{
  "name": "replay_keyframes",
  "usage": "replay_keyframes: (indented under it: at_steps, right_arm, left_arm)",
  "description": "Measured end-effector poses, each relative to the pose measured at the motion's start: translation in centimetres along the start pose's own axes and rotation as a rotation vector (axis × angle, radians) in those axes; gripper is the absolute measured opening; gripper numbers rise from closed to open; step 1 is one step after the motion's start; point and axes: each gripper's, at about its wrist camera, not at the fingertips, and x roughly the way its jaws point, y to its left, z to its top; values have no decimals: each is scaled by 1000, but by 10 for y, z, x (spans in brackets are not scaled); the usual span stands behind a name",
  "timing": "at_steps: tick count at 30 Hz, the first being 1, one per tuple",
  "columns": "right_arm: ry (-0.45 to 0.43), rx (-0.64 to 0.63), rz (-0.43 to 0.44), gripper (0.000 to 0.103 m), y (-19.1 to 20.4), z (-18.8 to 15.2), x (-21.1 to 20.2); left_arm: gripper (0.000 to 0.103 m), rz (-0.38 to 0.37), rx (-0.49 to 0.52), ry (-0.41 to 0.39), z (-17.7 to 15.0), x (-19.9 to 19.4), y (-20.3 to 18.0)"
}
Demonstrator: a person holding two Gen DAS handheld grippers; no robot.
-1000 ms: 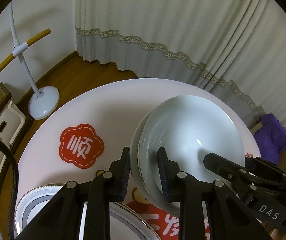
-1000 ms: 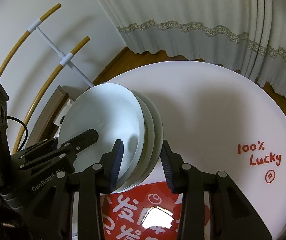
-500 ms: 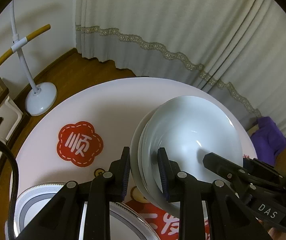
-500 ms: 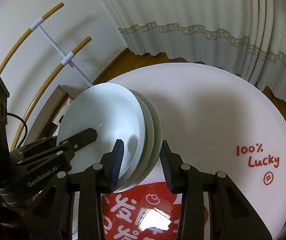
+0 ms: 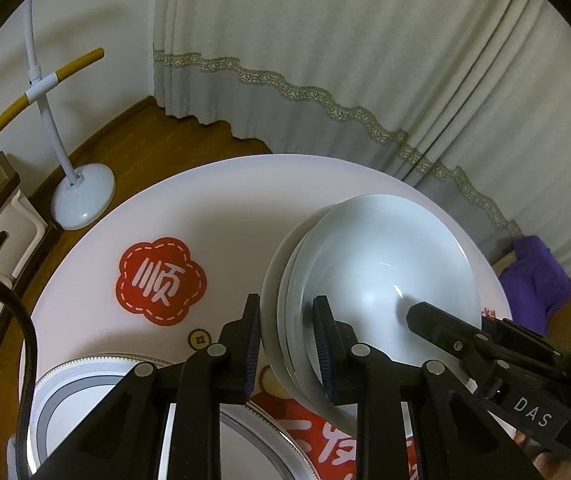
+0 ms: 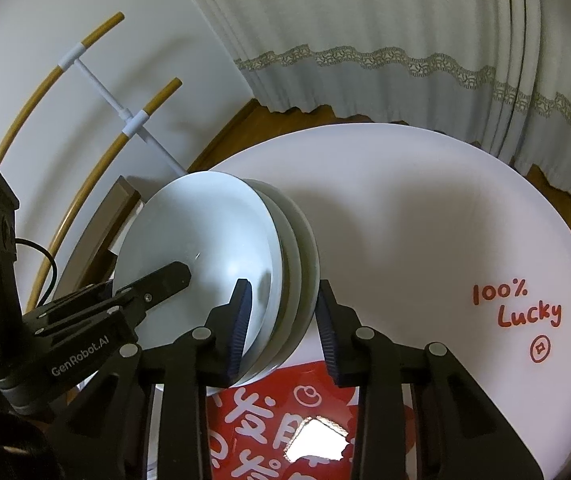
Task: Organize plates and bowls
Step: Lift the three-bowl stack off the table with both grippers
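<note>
A stack of three nested pale bowls (image 5: 385,264) (image 6: 197,240) sits over the round white table (image 5: 225,208) (image 6: 405,208). My left gripper (image 5: 285,300) straddles the stack's left rim, one pad inside the top bowl and one outside the bottom bowl, both touching. My right gripper (image 6: 283,284) straddles the opposite rim the same way. Its jaws are closing and the pads now meet the bowls. Each gripper's inner finger shows in the other's view. A grey-rimmed patterned plate (image 5: 85,364) lies at the table's near left edge.
Red stickers (image 5: 161,280) and a red mat (image 6: 285,420) lie flat on the table, with "100% Lucky" lettering (image 6: 517,304) at its right. Beyond the table are a white lamp stand (image 5: 83,196), curtains (image 5: 345,60) and a purple cloth (image 5: 537,284).
The right gripper's fingers have drawn in, closing the gap between the outer pad and the bowls. The stack's rim looks slightly shifted and blurred. The left gripper stays as before.
</note>
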Motion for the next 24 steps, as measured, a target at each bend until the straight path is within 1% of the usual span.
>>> replay_keyframes:
  at_steps: [6,24]
  right_arm:
    - [0,-2,-2,29,3,-4,-3]
    - [-8,5,3,29,4,-5,-11]
  left_arm:
    - [20,-2,7,-5,-4,-5,-1]
    - [20,6,14,-25,-8,-21,-7]
